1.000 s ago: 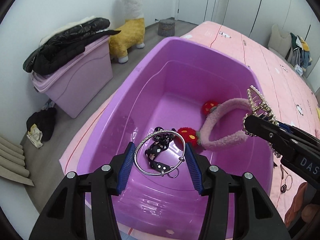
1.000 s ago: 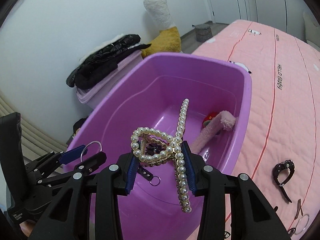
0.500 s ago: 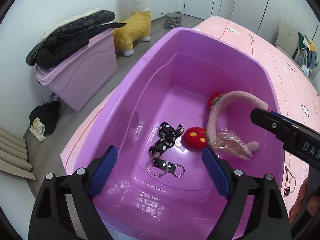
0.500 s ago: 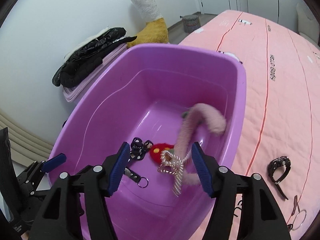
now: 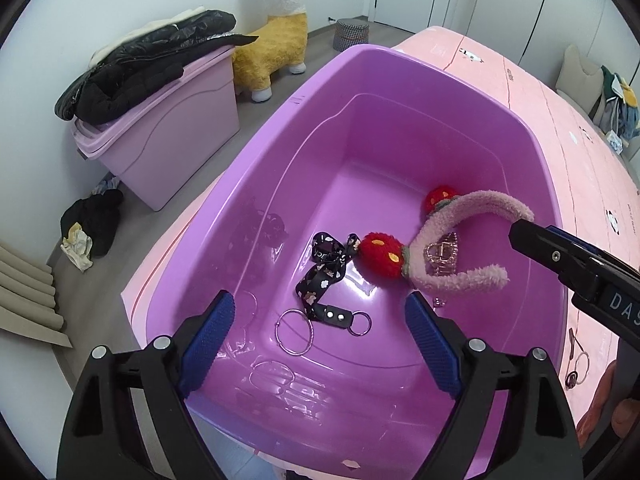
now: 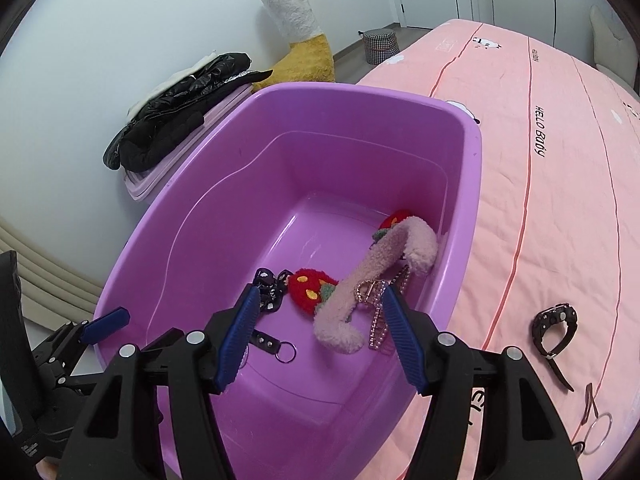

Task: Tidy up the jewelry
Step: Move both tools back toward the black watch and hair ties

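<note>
A purple tub point(image 5: 400, 50) stands on the pink bedspread point(image 6: 560, 208). On its floor lie a silver bangle point(image 5: 294, 332), a black patterned lanyard point(image 5: 324, 276), a red strawberry plush point(image 5: 380, 260), a fuzzy pink headband point(image 5: 472, 216) and a pearl hair clip point(image 5: 442, 258). My left gripper point(image 5: 318, 304) hangs open above the bangle, holding nothing. Over the tub's right side my right gripper point(image 6: 320, 294) is also open, with the pearl clip point(image 6: 376, 308) lying loose below it against the headband point(image 6: 368, 276).
On the bedspread to the right of the tub lie a black watch point(image 6: 554, 326), a thin ring point(image 6: 598, 428) and a small clip point(image 6: 590, 404). Left of the bed stand a lilac storage box point(image 5: 160, 144) under a black jacket point(image 5: 148, 60), and a yellow plush alpaca point(image 5: 276, 40).
Both grippers opened. The silver bangle dropped from the left one and the pearl clip from the right one; both now rest on the tub floor.
</note>
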Motion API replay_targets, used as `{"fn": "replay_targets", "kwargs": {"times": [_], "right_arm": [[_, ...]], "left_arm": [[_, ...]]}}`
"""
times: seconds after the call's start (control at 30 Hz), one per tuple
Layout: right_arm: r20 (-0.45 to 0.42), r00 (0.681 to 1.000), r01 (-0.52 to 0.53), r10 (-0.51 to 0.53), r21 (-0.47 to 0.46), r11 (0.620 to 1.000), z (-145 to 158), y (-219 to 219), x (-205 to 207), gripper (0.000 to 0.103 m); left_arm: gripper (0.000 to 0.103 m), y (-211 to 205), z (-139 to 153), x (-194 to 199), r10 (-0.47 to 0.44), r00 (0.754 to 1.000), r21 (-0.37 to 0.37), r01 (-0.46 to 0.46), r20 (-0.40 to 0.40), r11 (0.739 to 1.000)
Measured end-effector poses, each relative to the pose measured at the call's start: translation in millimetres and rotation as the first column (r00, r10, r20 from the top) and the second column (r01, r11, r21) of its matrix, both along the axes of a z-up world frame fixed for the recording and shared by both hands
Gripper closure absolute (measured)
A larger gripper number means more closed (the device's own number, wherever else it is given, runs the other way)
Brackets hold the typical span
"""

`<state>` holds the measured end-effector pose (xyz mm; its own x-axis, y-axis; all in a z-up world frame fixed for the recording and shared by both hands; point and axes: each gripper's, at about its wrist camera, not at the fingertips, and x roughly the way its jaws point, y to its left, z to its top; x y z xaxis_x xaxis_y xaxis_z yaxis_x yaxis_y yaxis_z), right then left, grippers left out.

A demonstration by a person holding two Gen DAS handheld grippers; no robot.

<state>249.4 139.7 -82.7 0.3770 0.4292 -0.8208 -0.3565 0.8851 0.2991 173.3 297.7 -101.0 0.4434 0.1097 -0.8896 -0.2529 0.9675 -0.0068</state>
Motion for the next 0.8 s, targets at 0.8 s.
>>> {"fn": "replay_targets", "kwargs": {"times": [0.8], "right_arm": [[0.056, 0.998, 0.016, -0.018, 0.044, 0.999, 23, -44, -55, 0.042]], "left_arm": [[0.018, -33, 41, -38, -0.029, 0.997, 0.019, 0.028, 0.073, 0.999]]}}
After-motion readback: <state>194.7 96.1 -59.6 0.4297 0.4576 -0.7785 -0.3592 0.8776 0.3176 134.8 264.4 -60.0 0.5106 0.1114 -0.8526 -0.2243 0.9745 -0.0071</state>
